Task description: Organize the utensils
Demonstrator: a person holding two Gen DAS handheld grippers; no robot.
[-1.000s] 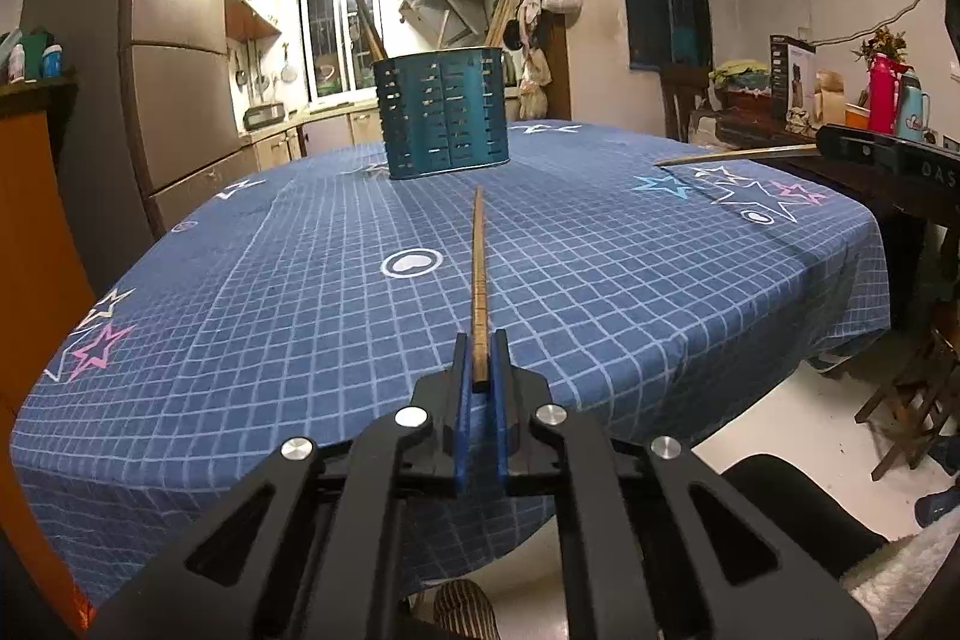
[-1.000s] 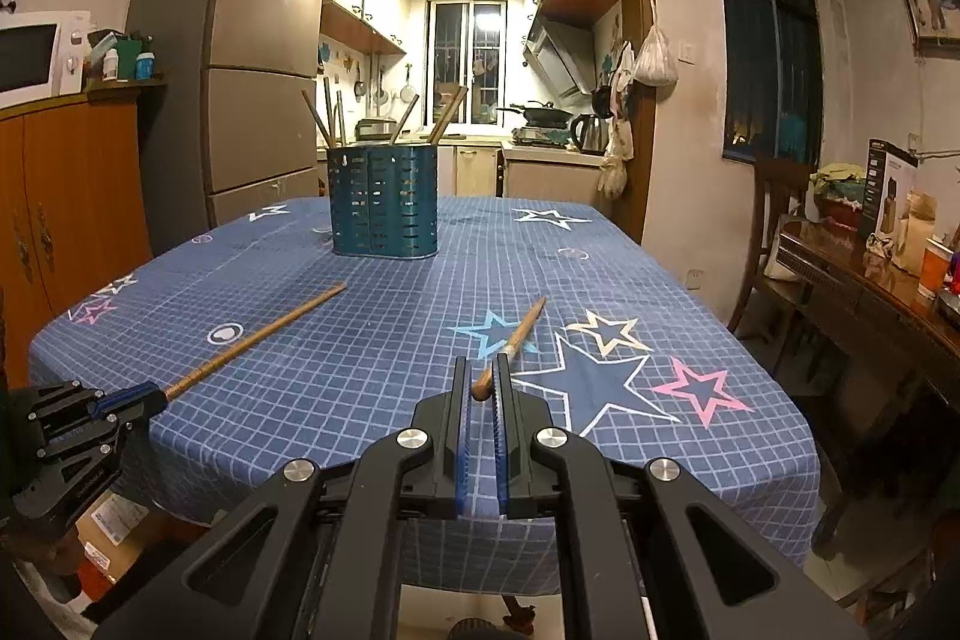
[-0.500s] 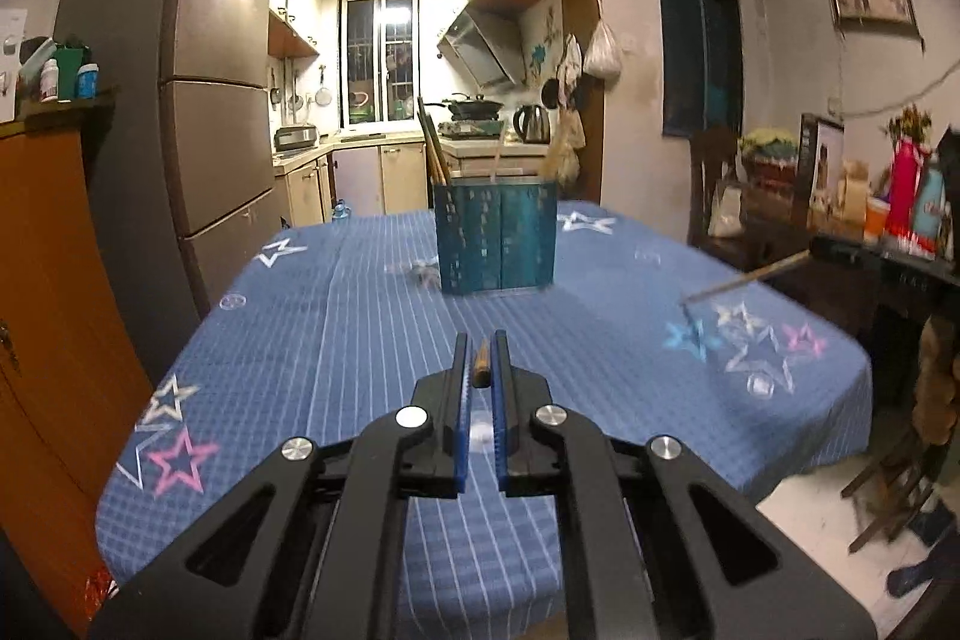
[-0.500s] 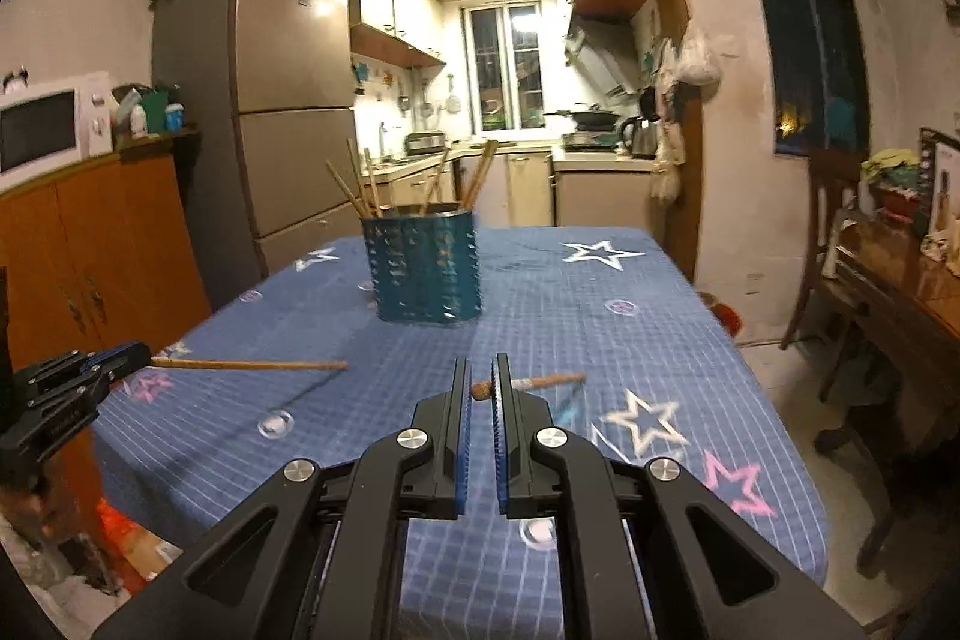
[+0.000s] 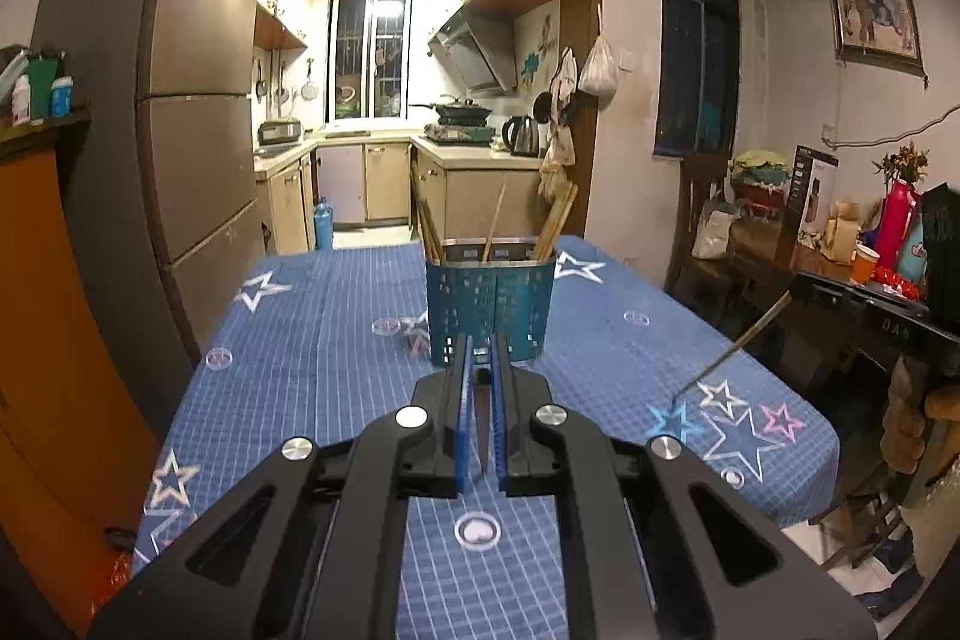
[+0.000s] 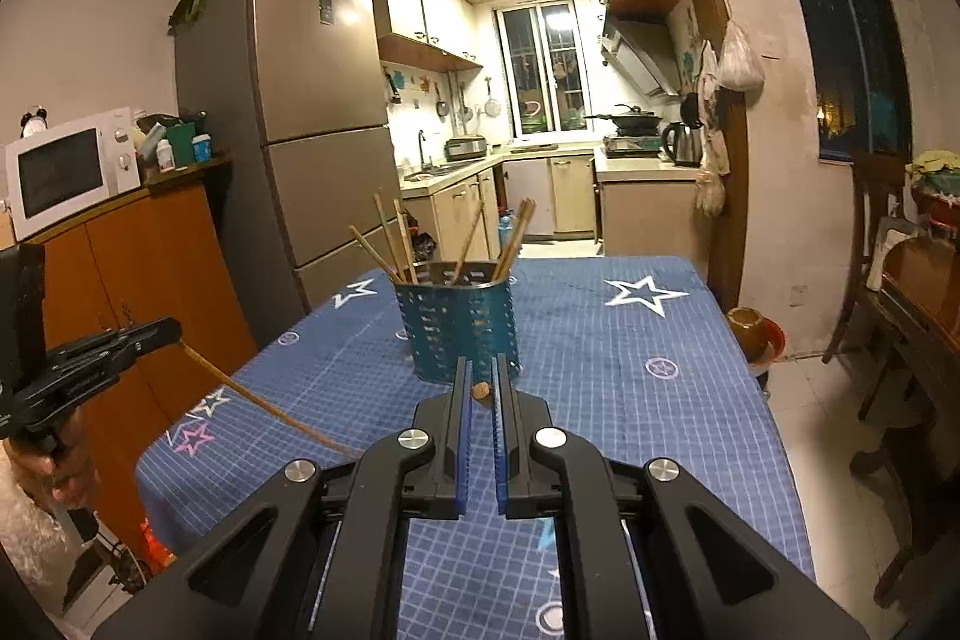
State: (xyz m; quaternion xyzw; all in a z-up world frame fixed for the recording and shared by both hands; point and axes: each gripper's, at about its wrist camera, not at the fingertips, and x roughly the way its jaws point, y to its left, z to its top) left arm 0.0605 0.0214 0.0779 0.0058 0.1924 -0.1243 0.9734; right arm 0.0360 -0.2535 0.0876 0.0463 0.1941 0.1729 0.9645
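A blue perforated utensil holder [image 5: 487, 311] stands on the table with several wooden chopsticks in it; it also shows in the right wrist view [image 6: 459, 325]. My left gripper [image 5: 480, 388] is shut on a wooden chopstick [image 5: 482, 421], which hangs down over the table; the right wrist view shows that chopstick [image 6: 264, 403] slanting down from the left gripper [image 6: 159, 334]. My right gripper [image 6: 480, 391] is shut on another chopstick [image 6: 480, 391], seen end-on between the blue pads. In the left wrist view this chopstick [image 5: 735, 346] slants down toward the tablecloth.
The table has a blue grid tablecloth with stars [image 5: 336, 340]. An orange cabinet [image 6: 150, 274] with a microwave [image 6: 66, 172] and a fridge [image 6: 312, 130] stand on the left. A dark side table [image 5: 840, 280] with boxes and a red flask is on the right.
Both grippers have lifted and tilted upward with their chopsticks. The chopsticks now point downward instead of lying level toward the holder.
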